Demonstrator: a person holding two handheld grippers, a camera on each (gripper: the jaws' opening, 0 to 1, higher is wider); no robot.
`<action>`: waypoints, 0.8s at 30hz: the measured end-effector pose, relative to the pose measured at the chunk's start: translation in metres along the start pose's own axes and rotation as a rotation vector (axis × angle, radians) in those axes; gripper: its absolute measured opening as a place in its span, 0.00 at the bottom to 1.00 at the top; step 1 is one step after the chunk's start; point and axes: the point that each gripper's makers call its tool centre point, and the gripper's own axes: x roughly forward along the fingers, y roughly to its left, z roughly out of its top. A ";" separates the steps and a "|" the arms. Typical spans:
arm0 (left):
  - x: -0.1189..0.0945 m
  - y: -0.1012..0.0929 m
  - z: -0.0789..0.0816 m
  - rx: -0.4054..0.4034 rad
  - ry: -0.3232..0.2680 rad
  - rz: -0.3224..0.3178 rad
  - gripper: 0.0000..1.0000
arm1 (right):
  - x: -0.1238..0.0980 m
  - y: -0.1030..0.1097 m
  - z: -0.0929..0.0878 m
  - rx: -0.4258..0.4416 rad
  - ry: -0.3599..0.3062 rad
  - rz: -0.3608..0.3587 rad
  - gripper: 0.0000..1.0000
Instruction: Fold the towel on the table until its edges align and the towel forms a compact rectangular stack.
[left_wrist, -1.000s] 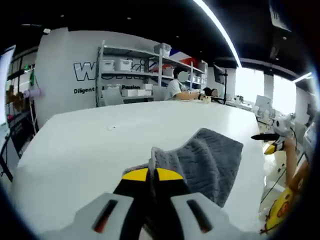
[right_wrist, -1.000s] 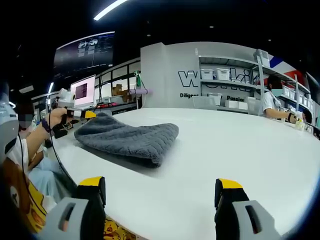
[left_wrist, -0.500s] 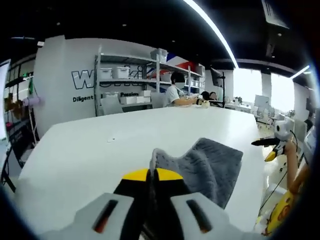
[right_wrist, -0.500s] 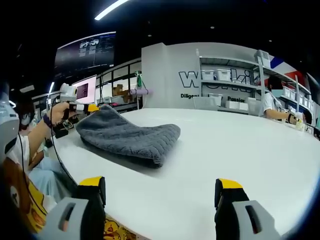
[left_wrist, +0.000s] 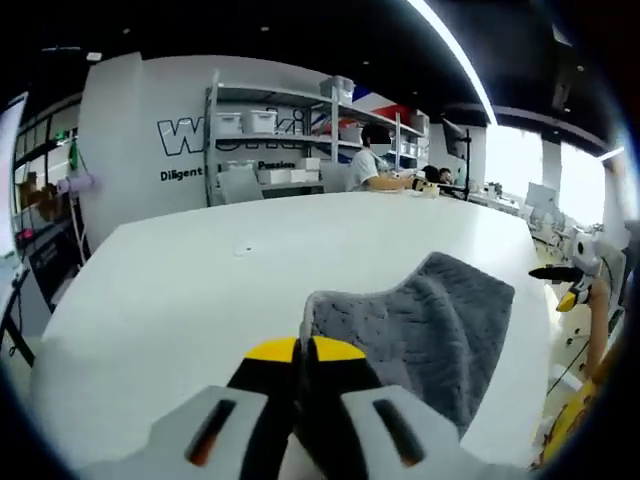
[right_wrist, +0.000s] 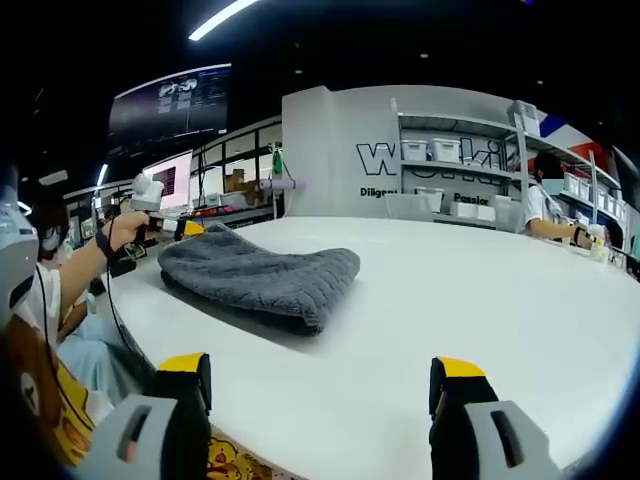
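A grey ribbed towel (right_wrist: 262, 276) lies folded on the white table (right_wrist: 470, 290), left of middle in the right gripper view. In the left gripper view the same towel (left_wrist: 430, 330) spreads to the right, and my left gripper (left_wrist: 303, 350) is shut on its near corner, which stands up between the yellow-tipped jaws. My right gripper (right_wrist: 322, 380) is open above the table's near edge, well apart from the towel. The left gripper (right_wrist: 190, 228) also appears at the towel's far left end, held by a hand (right_wrist: 118, 232).
Shelves with white bins (left_wrist: 262, 140) and a wall with lettering stand behind the table. A person (left_wrist: 372, 165) sits at the far side. Monitors (right_wrist: 168, 182) line the left in the right gripper view. The right gripper (left_wrist: 565, 270) shows at the right edge.
The left gripper has shifted with the towel corner, first rising and then lowering, so the raised end of the towel now lies flatter. The right gripper has stayed still and open.
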 end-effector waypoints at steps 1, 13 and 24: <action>0.002 0.002 -0.004 -0.008 0.010 0.002 0.06 | 0.000 0.000 0.000 0.001 0.000 -0.001 0.94; 0.007 0.000 -0.010 -0.020 0.027 0.002 0.06 | -0.003 -0.003 0.000 0.001 -0.001 -0.009 0.94; 0.003 -0.007 -0.012 -0.016 0.037 0.002 0.11 | -0.001 -0.004 0.001 0.000 -0.001 -0.004 0.94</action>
